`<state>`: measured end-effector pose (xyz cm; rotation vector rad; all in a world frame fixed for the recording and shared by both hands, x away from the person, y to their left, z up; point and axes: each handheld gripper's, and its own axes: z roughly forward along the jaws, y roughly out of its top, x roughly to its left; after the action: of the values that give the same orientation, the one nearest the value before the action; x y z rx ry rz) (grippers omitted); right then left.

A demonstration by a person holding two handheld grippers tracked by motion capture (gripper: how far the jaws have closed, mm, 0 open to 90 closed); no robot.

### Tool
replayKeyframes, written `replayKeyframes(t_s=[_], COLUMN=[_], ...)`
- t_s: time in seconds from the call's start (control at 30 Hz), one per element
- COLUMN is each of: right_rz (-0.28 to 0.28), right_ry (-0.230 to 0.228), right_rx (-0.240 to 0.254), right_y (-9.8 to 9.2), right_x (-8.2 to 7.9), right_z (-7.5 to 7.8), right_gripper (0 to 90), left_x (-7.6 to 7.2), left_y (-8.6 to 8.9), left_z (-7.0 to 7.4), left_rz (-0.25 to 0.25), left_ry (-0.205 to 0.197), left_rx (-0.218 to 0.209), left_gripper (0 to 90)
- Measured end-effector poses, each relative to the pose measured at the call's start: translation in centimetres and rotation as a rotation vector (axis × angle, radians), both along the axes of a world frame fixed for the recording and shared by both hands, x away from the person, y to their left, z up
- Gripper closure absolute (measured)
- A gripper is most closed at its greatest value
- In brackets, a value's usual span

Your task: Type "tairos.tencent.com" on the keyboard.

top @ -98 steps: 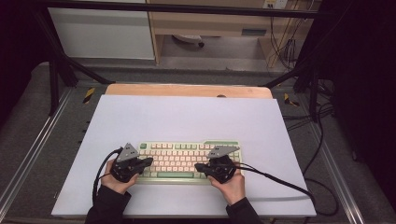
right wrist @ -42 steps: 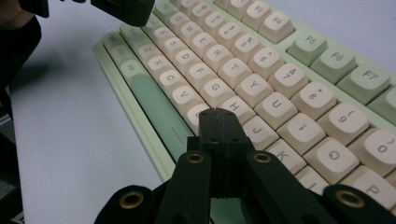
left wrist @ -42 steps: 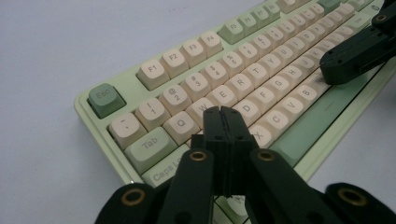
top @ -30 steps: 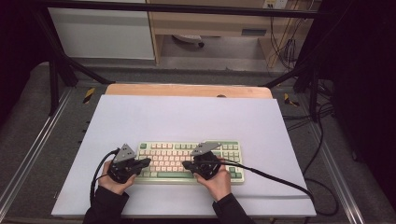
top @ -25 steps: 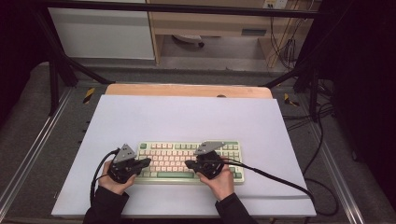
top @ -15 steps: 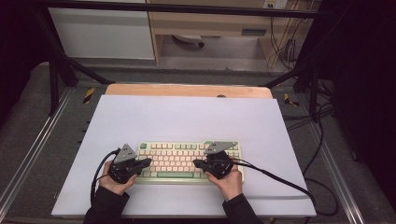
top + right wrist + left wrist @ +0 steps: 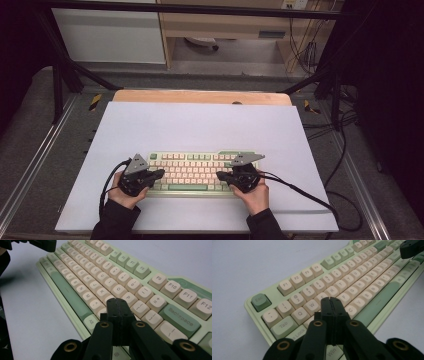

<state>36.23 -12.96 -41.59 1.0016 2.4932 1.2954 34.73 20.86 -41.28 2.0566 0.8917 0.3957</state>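
a pale lavender mat (image 7: 200, 125) covered most of the bench, with a strip of wooden board (image 7: 200, 96) showing along its far edge. on the mat, close to the near edge and about midway between the left and right edges, lay a mechanical keyboard (image 7: 192, 172) with a light green case, cream keys and green accent keys, its long side parallel to the near edge. a person's two hands came in over the near edge, one at each end of the keyboard. the left gripper (image 7: 161, 173) sat over the keyboard's left end; in the left gripper view (image 7: 331, 300) its jaws were pressed flat together with nothing between them, tips poised over the letter keys beside the w key (image 7: 313, 305). the right gripper (image 7: 218, 176) sat over the right part of the keyboard; in the right gripper view (image 7: 117, 301) its jaws were likewise closed tight and empty, tips over the keys just below the p key (image 7: 129, 297), with the backspace key (image 7: 179, 316) off to one side.
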Motion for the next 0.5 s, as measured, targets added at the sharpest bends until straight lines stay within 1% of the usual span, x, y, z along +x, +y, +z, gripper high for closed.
replayKeyframes(t_s=[0.23, 0.5], right_rz=[0.0, -0.005], right_ry=[-0.008, -0.004], right_rx=[-0.001, -0.001], right_y=[-0.5, -0.8], right_x=[-0.3, -0.5], right_z=[0.0, 0.0], right_gripper=[90.0, 90.0], left_x=[0.4, 1.2], left_y=[-0.9, -2.2], left_z=[0.4, 0.8], left_rz=[-0.007, -0.017], left_ry=[-0.003, -0.008], left_rx=[0.005, 0.008], left_gripper=[89.9, 89.9])
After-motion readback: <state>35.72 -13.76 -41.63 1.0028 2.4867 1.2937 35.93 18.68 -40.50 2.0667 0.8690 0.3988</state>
